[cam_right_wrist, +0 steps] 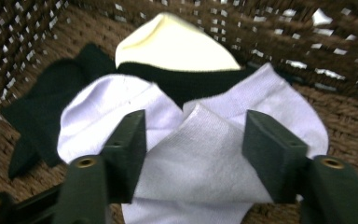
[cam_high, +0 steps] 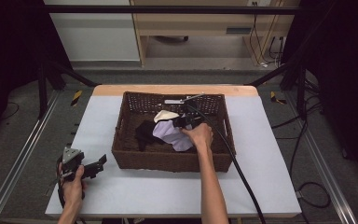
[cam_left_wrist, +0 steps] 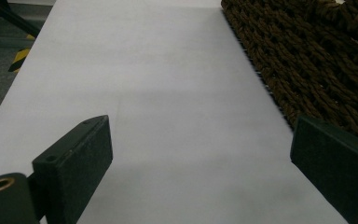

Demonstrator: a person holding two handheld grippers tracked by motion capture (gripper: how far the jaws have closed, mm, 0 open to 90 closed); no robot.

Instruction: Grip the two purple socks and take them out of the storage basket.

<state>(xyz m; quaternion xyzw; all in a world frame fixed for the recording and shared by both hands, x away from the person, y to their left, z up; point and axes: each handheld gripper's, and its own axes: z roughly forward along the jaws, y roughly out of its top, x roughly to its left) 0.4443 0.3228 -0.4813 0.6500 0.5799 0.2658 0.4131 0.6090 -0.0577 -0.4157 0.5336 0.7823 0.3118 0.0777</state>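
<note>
A brown wicker basket stands mid-table with three socks in it: a pale lavender-white one, a cream one and a black one. My right gripper reaches down into the basket. In the right gripper view its jaws stand partly apart on either side of a raised fold of the white sock. The cream sock lies behind it and the black sock to the left. My left gripper rests open near the table's front left corner, its jaws holding nothing.
The white table top runs along the basket's woven left wall. The right gripper's black cable trails over the basket's front right rim and off the table. Metal frame rails flank the table.
</note>
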